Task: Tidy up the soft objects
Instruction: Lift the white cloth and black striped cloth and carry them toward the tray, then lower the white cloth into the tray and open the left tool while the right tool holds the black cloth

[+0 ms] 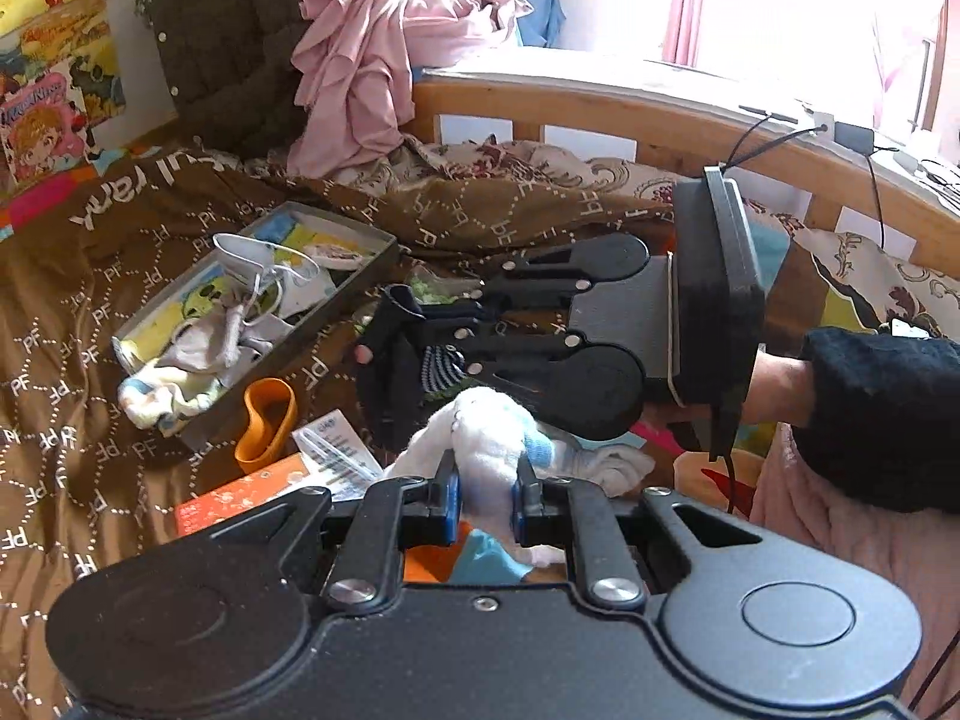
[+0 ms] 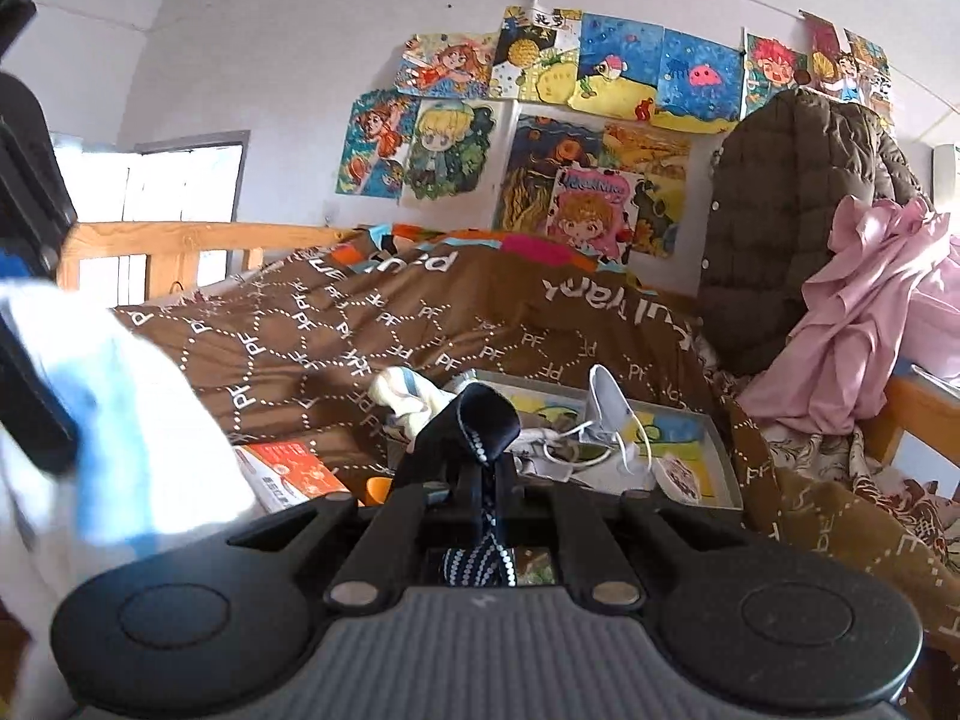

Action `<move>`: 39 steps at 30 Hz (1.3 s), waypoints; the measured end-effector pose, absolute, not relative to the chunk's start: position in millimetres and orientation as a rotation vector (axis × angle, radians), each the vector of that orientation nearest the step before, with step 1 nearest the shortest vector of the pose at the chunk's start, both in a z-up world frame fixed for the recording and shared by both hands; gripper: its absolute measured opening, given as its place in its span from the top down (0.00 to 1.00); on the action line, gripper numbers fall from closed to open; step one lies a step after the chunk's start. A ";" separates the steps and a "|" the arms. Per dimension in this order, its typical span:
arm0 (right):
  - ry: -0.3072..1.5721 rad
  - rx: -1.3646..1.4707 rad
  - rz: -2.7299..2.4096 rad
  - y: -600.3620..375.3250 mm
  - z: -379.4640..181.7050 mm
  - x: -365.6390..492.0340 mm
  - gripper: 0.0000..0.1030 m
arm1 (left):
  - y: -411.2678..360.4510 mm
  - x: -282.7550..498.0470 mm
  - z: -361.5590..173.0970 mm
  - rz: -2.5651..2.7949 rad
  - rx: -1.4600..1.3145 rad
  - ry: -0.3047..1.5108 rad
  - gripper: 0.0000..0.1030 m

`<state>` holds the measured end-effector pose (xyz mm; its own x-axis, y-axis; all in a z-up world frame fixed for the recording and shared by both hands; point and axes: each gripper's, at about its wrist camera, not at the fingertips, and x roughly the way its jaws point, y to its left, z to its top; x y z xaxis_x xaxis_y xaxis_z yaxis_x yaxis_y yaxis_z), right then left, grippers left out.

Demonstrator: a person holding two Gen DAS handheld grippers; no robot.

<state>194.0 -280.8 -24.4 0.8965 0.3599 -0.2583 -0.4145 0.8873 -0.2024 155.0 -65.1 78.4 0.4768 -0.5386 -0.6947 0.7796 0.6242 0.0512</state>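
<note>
My left gripper (image 1: 486, 483) is shut on a white sock with blue trim (image 1: 489, 444), held just above the bed. My right gripper (image 1: 457, 333), held by a hand in a dark sleeve, points left and is shut on a navy sock with white dots (image 1: 390, 354). In the right wrist view the right gripper (image 2: 483, 480) pinches the navy sock (image 2: 483, 420), whose cuff stands up between the fingers. The white sock (image 2: 120, 420) fills the left side there, blurred. A grey shallow box (image 1: 384, 249) on the brown quilt holds light socks and a white face mask (image 1: 240, 252).
An orange band (image 1: 267, 420), a card and an orange booklet (image 1: 240, 498) lie beside the box. More light socks (image 1: 606, 462) lie under the right gripper. Pink clothes (image 1: 360, 60) and a dark quilted jacket (image 1: 228, 30) pile at the wooden bed rail (image 1: 600, 102).
</note>
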 end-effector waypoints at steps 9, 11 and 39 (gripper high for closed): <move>0.143 -0.233 0.368 -286.2 -7.9 185.9 0.96 | -58.2 162.1 90.9 -0.780 0.345 0.618 0.83; 0.116 -0.218 0.363 -288.3 -0.7 183.9 0.96 | -57.8 166.2 92.8 -0.772 0.330 0.605 0.83; 0.089 -0.247 0.254 -316.8 40.8 399.9 0.96 | -96.4 448.5 57.0 -0.653 0.066 0.418 0.83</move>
